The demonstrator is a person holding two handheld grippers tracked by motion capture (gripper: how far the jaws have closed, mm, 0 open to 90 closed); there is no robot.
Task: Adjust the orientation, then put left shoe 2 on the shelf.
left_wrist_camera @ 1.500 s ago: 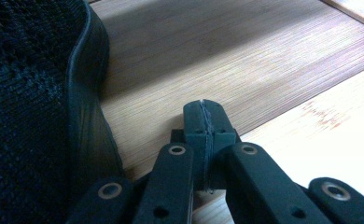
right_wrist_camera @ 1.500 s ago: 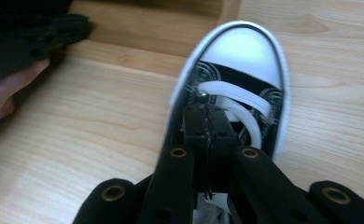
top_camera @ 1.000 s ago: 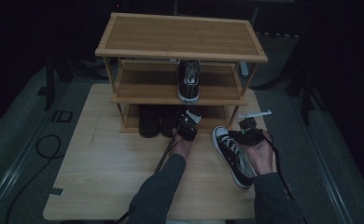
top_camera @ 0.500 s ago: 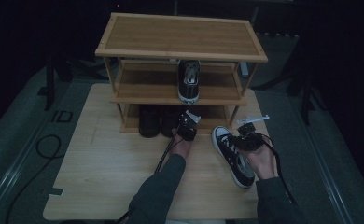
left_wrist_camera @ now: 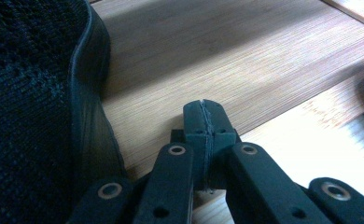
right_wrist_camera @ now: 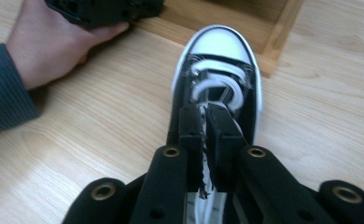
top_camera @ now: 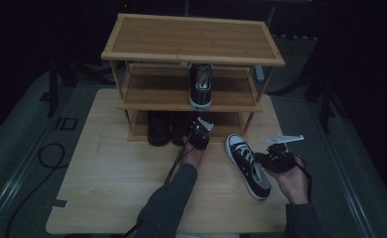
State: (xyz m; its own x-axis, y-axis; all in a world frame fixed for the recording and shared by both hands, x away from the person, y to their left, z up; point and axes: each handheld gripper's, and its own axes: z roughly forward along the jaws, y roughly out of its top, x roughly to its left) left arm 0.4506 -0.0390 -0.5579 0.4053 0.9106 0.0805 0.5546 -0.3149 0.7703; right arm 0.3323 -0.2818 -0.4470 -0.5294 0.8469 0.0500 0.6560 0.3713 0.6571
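A black sneaker with a white toe cap and laces (top_camera: pixel 248 166) lies on the wooden table, toe toward the rack. My right gripper (top_camera: pixel 267 157) sits just right of it. In the right gripper view the jaws (right_wrist_camera: pixel 203 111) hover over the sneaker (right_wrist_camera: pixel 217 44); they have just been opening and stand a narrow gap apart, with nothing pinched between them. My left gripper (top_camera: pixel 196 128) rests at the rack's bottom shelf, shut and empty (left_wrist_camera: pixel 203 109), beside a black mesh shoe (left_wrist_camera: pixel 31 93).
The three-tier wooden shoe rack (top_camera: pixel 191 34) stands at the table's far side. A matching sneaker (top_camera: pixel 201 87) sits on its middle shelf, and dark shoes (top_camera: pixel 159 126) on the bottom one. Bare table (top_camera: pixel 107 173) spreads to the left. A cable lies on the floor.
My right hand has drawn its gripper rightward and toward the near edge, off the sneaker, which stays where it lay. The left gripper has not moved.
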